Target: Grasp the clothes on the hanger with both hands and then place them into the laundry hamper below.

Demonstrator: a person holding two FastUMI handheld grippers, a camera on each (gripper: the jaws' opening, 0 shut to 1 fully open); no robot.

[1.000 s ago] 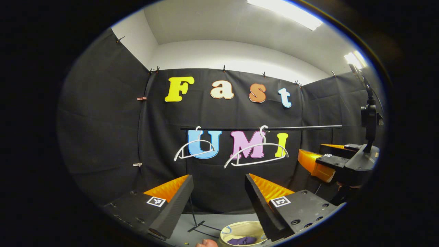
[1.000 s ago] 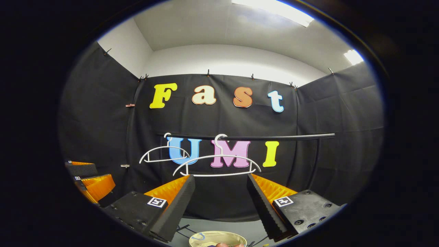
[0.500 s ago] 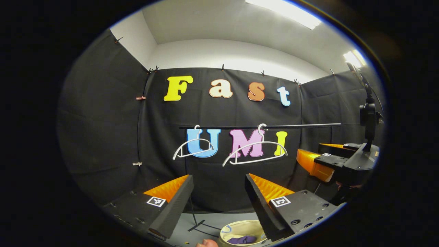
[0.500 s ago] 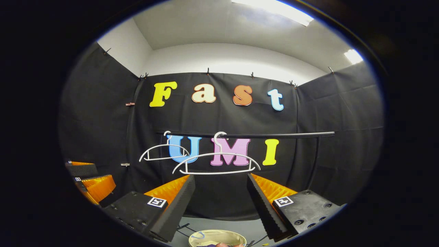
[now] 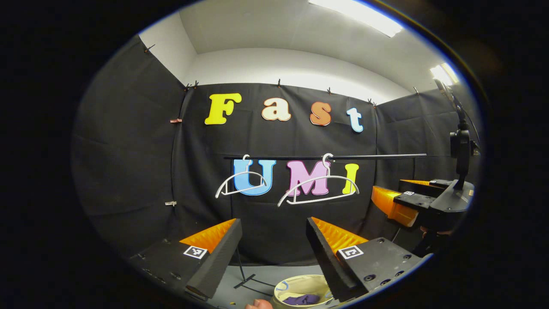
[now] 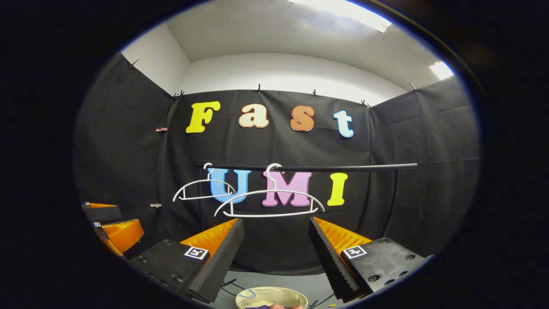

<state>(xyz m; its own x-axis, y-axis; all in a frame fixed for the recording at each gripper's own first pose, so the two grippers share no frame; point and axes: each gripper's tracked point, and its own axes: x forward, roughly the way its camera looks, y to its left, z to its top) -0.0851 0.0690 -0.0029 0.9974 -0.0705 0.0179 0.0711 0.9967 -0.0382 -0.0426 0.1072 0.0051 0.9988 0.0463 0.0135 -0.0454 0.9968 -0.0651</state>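
**Both grippers wide open, hangers bare, garment low in the hamper**

The left gripper (image 5: 273, 240) stands with its two fingers spread wide and nothing between them; the right gripper (image 6: 276, 240) is the same, wide apart and empty. In the left gripper view the right gripper also shows off to the side, farther back, and in the right gripper view the left gripper sits low at the edge.

Just below and beyond the fingers is the round cream fabric laundry hamper (image 5: 300, 284) on the grey floor. A dark purple piece of cloth (image 5: 301, 299) lies inside it, so the clothes appear to be in the hamper already. A bit of a person's hand (image 5: 258, 304) shows beside its rim.

Farther off, two white plastic hangers, a smaller one (image 5: 241, 187) and a larger one (image 5: 318, 189), hang bare from a thin black metal rail (image 5: 377, 156) in front of the black cloth wall.

Judged from this, the risks are few. A reach toward the rail would close on an empty hanger and could knock it off its hook. Lowering the grippers carelessly could tip the light hamper or catch the rail's floor stand (image 5: 245, 281), spilling the cloth back out.
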